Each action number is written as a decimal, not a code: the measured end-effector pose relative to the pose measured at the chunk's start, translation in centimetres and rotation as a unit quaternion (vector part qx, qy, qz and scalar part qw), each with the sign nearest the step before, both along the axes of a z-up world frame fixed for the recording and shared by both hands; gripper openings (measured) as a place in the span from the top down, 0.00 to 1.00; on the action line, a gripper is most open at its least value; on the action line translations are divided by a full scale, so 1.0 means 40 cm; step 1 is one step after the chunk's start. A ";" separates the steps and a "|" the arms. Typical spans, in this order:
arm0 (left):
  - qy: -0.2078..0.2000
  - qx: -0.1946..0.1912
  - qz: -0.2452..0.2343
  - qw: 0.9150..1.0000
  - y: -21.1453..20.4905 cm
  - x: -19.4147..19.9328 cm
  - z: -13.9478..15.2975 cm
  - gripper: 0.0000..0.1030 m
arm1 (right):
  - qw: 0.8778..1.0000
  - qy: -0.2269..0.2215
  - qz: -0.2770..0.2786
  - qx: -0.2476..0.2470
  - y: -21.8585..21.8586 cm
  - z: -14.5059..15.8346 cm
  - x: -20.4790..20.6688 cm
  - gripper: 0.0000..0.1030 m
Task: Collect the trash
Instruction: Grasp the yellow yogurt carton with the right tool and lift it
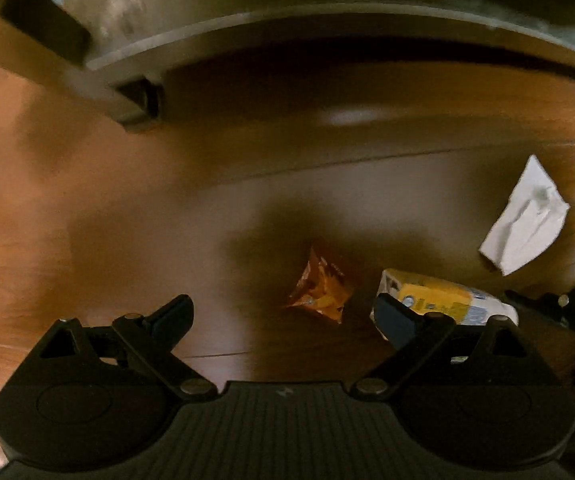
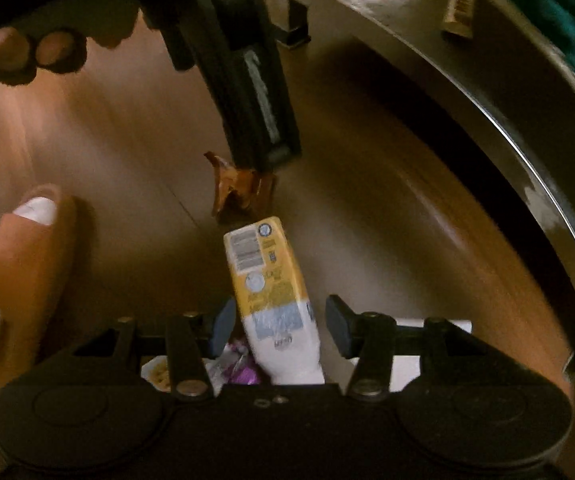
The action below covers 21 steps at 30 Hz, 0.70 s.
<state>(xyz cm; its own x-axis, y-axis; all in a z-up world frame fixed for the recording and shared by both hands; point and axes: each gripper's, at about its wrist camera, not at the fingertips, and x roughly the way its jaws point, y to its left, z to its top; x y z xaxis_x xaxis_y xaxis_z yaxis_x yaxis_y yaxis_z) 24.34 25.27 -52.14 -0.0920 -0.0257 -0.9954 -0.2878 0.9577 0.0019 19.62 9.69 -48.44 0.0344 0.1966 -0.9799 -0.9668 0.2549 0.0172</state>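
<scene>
An orange wrapper [image 1: 321, 290], crumpled, lies on the wood floor [image 1: 87, 216]. Just beside it lies a yellow-and-white carton [image 2: 265, 284] on its side; a creased white paper [image 1: 525, 220] lies apart.

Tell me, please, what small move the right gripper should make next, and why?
Probably lower a little further and close the jaws on the yellow and white carton. The right gripper is open with the carton's white end lying between its jaws, apparently untouched, on the wooden floor. The left gripper hangs over the orange wrapper, so the carton falls to the right.

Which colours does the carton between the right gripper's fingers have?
The carton is yellow at one end, white at the other; right wrist view shows it best.
</scene>
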 end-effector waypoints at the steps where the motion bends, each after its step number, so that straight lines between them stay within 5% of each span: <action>1: 0.005 -0.004 0.003 1.000 0.003 0.000 -0.020 0.06 | 1.000 -0.004 0.006 0.000 0.008 -0.012 -0.006 0.52; 8: 0.019 -0.031 0.016 0.999 0.004 -0.001 -0.102 0.16 | 0.999 -0.020 0.026 -0.007 0.045 -0.081 -0.018 0.52; 19: 0.047 -0.063 0.005 0.997 -0.021 -0.009 -0.171 0.63 | 0.995 -0.066 0.077 -0.021 0.066 -0.132 -0.084 0.48; 21: 0.046 -0.067 0.006 0.997 -0.021 -0.012 -0.175 0.65 | 0.994 -0.071 0.083 -0.027 0.072 -0.140 -0.094 0.48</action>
